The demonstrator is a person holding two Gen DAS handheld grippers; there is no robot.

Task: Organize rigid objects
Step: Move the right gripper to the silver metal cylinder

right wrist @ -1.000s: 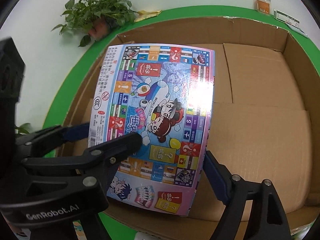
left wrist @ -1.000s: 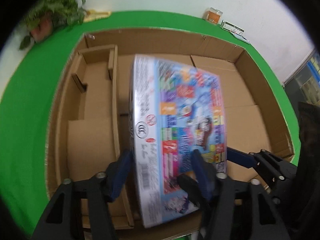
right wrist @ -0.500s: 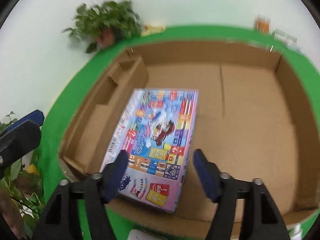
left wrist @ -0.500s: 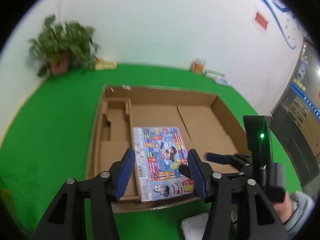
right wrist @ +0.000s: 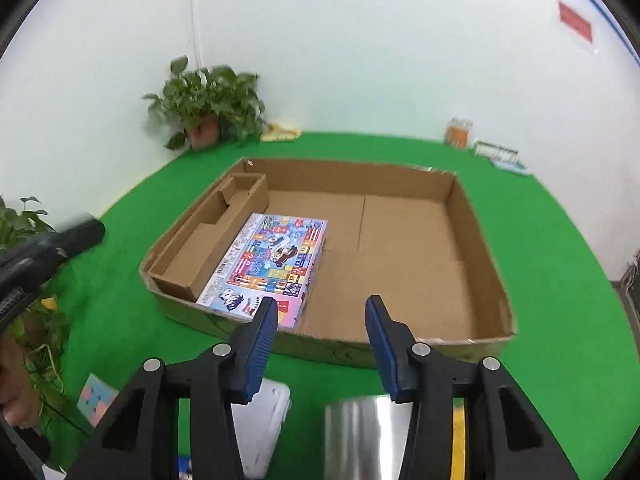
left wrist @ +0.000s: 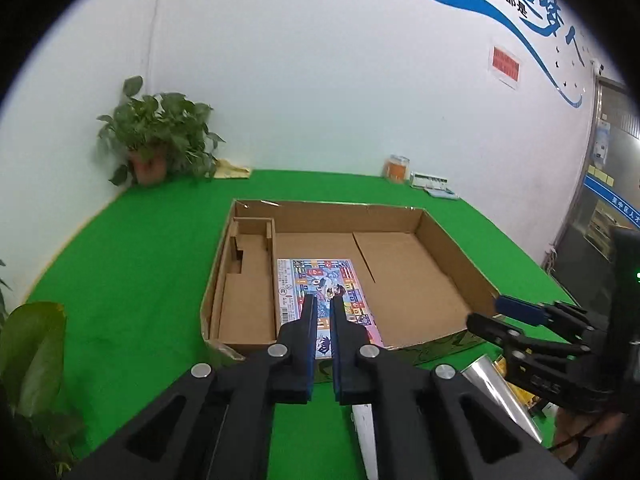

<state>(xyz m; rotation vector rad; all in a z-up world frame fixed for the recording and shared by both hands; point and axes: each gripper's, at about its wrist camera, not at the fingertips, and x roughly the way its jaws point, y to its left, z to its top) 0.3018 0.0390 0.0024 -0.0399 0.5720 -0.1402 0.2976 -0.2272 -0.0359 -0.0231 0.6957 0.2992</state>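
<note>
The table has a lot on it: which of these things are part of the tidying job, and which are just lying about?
Part of the job:
game box, lying flat in the cardboard tray
shiny silver box
white case

Just lying about:
potted plant
orange jar
yellow cloth

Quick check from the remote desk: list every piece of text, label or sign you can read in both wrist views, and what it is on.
"我们都是" and "追梦人": blue lettering on the wall; the last characters are uncertain.
Red sign on the wall: print too small to read.
Game box in the cardboard tray: print and barcode label too small to read.
Orange jar by the wall: label blurred.
Right gripper body: embossed lettering unreadable.
</note>
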